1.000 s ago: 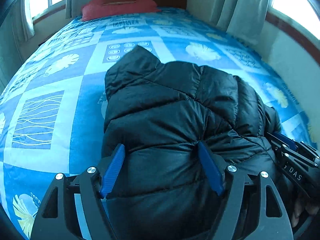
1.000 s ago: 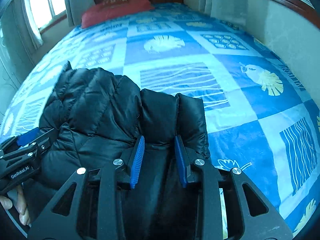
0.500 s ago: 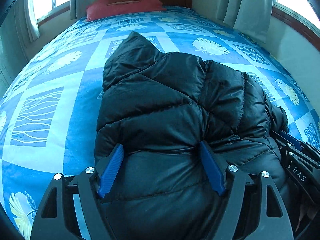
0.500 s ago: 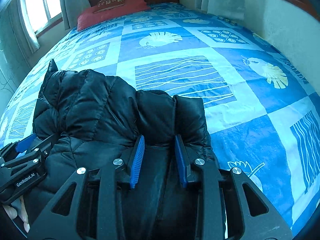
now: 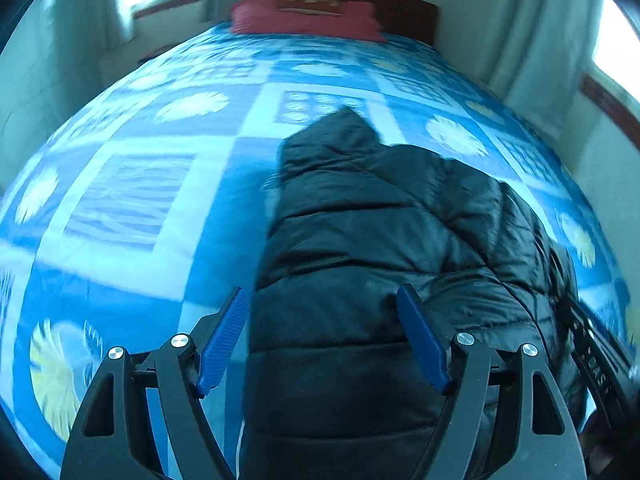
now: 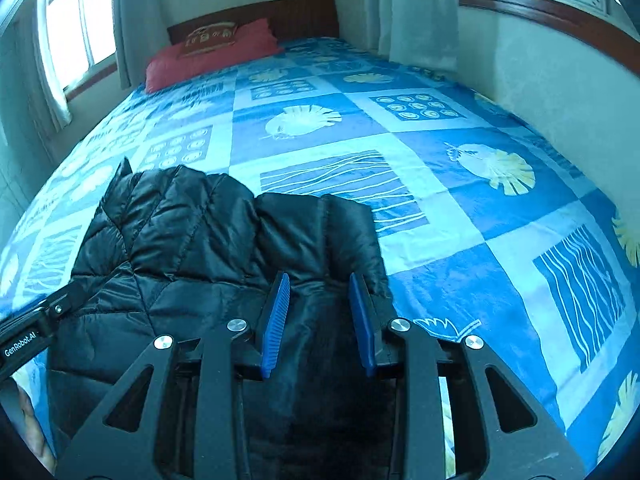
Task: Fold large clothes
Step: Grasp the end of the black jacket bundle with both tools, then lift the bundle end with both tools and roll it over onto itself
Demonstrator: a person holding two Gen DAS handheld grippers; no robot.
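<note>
A black puffer jacket [image 5: 384, 248] lies folded in a bundle on the blue patterned bed [image 5: 132, 200]; it also shows in the right wrist view [image 6: 192, 240]. My left gripper [image 5: 324, 340] is open, its blue pads wide apart above the jacket's near left part, holding nothing. My right gripper [image 6: 320, 312] is part open over the jacket's near right edge, with black fabric lying between the pads; I see no pinch. Each gripper shows at the edge of the other's view: the right one [image 5: 596, 364] and the left one [image 6: 32, 332].
A red pillow [image 6: 208, 54] lies at the wooden headboard [image 6: 296, 16] at the far end. A wall [image 6: 560, 92] runs along the bed's right side, with curtains [image 6: 420, 12] and windows. The bedspread [image 6: 480, 208] stretches to the right of the jacket.
Both grippers have lifted and drawn back from the jacket. The left view has shifted left and is blurred by motion. The jacket stays on the bed.
</note>
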